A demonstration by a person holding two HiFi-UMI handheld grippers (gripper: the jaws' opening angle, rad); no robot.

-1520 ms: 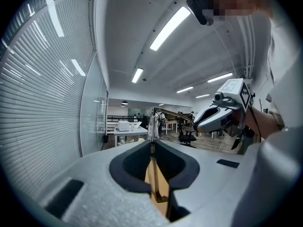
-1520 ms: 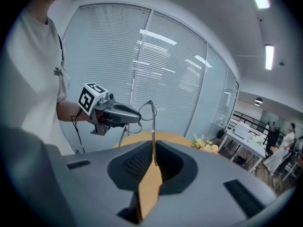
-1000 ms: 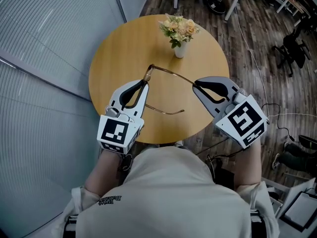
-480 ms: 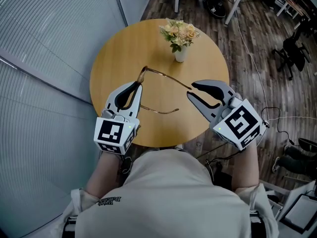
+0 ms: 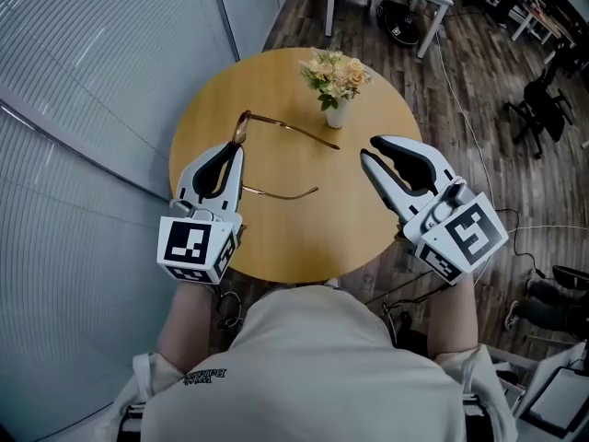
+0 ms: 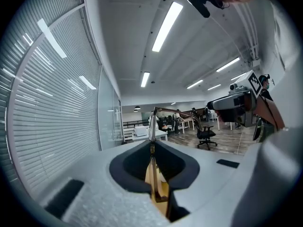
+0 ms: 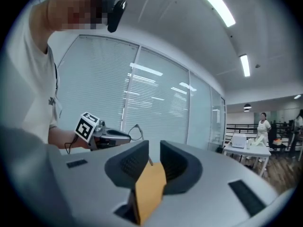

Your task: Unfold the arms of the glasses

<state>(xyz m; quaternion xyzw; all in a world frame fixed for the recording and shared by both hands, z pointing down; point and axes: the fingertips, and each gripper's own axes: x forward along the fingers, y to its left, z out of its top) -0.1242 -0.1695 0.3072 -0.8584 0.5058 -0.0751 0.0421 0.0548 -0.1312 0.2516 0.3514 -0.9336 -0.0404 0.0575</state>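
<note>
- Glasses [image 5: 241, 129] sit at the left side of the round bench [image 5: 276, 238], gripped by their front in the left gripper [image 5: 236, 151]. Its fingers [image 6: 142, 162] are pressed onto the thin frame, as the left gripper view shows.
- Both arms of the glasses now stand out from the front. The far one reaches toward the flower vase [image 5: 336, 109] and the near one curves across the bench.
- The main change: a second ago the right gripper [image 5: 368, 149] was pinching the tip of the far arm. It has since let go and drawn back to the right.
- Its fingers [image 7: 130, 167] now stand well apart with nothing between them, and only bench shows through the gap.
- The left gripper has meanwhile carried the glasses leftward, so the arm tip and the right gripper are clearly separate.
- I judge the unfolding to be essentially done. What seems left is setting the glasses down and releasing them, though whether they already touch the bench cannot be told.
</note>
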